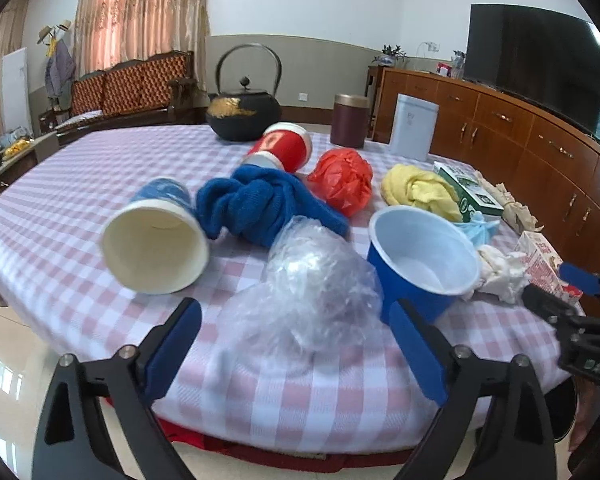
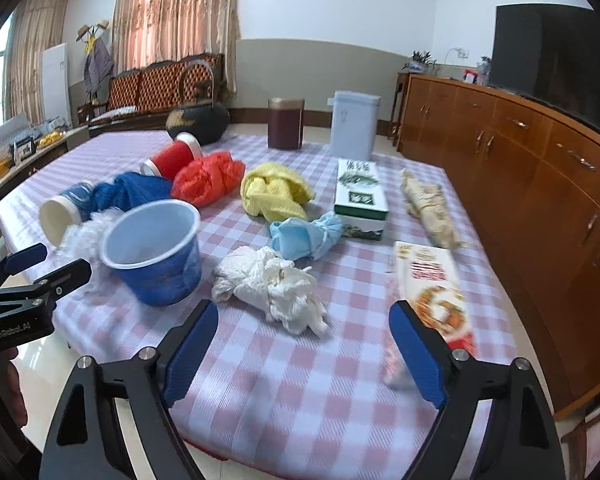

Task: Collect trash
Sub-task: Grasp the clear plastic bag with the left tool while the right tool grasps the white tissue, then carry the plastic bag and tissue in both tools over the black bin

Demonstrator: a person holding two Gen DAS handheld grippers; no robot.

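Observation:
Trash lies on a pink-checked table [image 1: 80, 168]. My left gripper [image 1: 296, 318] is open at the near edge, and a crumpled clear plastic bag [image 1: 312, 276] lies just ahead between its fingertips, untouched. Around it are a tipped paper cup [image 1: 156, 240], a blue cloth [image 1: 260, 204], a blue bowl [image 1: 424, 256] and a red bag [image 1: 342, 182]. My right gripper [image 2: 304, 316] is open, just short of a wad of white tissue [image 2: 272, 284]. A red-and-white carton [image 2: 432, 284] lies by its right finger. A blue mask [image 2: 304, 236] sits beyond.
A yellow cloth [image 2: 276, 192], a green box [image 2: 360, 196] and a beige wrapper [image 2: 428, 208] lie further back. A black kettle [image 1: 244, 112], a brown canister [image 1: 350, 120] and a white container [image 1: 414, 126] stand at the far edge. A wooden cabinet [image 2: 540, 168] runs along the right.

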